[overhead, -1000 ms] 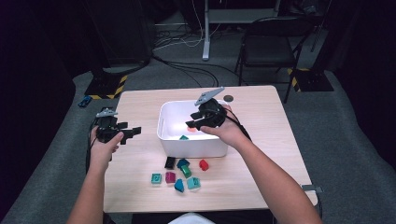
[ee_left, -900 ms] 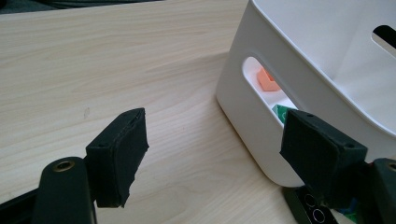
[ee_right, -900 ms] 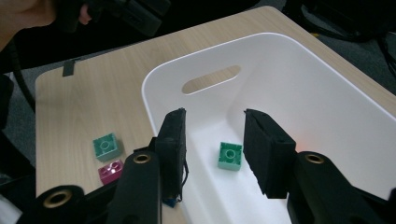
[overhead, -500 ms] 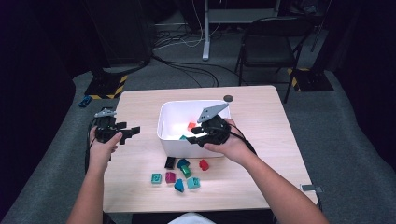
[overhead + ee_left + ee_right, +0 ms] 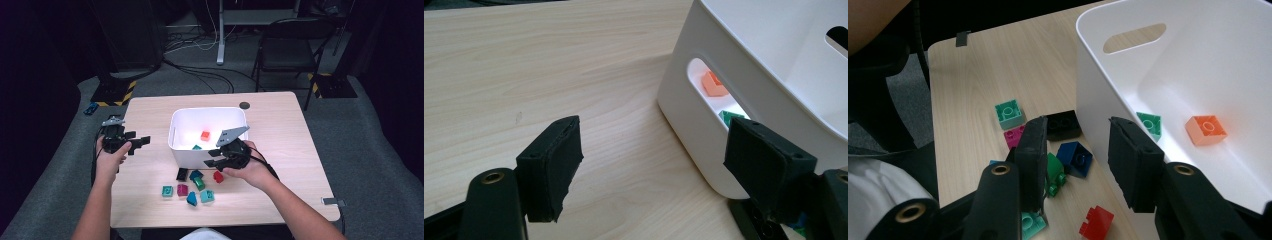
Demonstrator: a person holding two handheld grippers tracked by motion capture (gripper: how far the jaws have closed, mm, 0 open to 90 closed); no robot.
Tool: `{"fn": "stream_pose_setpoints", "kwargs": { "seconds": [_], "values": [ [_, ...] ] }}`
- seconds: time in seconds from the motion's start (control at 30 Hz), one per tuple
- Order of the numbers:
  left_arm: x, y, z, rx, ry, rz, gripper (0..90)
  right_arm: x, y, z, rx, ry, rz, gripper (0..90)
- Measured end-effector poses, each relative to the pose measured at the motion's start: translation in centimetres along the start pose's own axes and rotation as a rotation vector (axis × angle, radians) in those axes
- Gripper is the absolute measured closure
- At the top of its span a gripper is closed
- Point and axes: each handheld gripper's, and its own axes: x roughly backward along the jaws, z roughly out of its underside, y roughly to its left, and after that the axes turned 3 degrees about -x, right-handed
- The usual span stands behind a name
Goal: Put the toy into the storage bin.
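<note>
A white bin (image 5: pixel 180 131) stands mid-table with an orange brick (image 5: pixel 205 135) and a green brick (image 5: pixel 197 147) on its floor. My right gripper (image 5: pixel 212 158) hovers at the bin's near rim, above loose bricks. Its jaws are open a narrow gap with nothing between them. In the right gripper view this gripper (image 5: pixel 1077 145) points at a black brick (image 5: pixel 1062 125), a blue brick (image 5: pixel 1075 158) and a green brick (image 5: pixel 1054 172) beside the bin wall (image 5: pixel 1098 75). My left gripper (image 5: pixel 138 141) is wide open and empty, left of the bin (image 5: pixel 694 130).
More loose bricks lie near the table's front: a red one (image 5: pixel 218 176), a teal one (image 5: pixel 167 190), a magenta one (image 5: pixel 182 189) and another teal one (image 5: pixel 206 196). A dark round spot (image 5: pixel 244 105) marks the tabletop behind the bin. A chair (image 5: pixel 295 45) stands beyond the table.
My right gripper has come back from above the bin toward the person and lower, to the bin's near rim. The orange brick now shows inside the bin. The left gripper has stayed put.
</note>
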Motion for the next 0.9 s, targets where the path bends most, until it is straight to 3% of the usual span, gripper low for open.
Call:
{"fn": "stream_pose_setpoints", "kwargs": {
  "seconds": [0.37, 0.9],
  "values": [
    [0.0, 0.0, 0.0, -0.002, -0.001, -0.004, 22.9, -1.5, 0.7, 3.0, -0.041, 0.014, 0.004, 59.5],
    [-0.1, 0.0, 0.1, -0.001, -0.007, -0.009, 22.9, -4.5, 1.8, 7.0, -0.072, 0.052, -0.046, 57.7]
  ]
}}
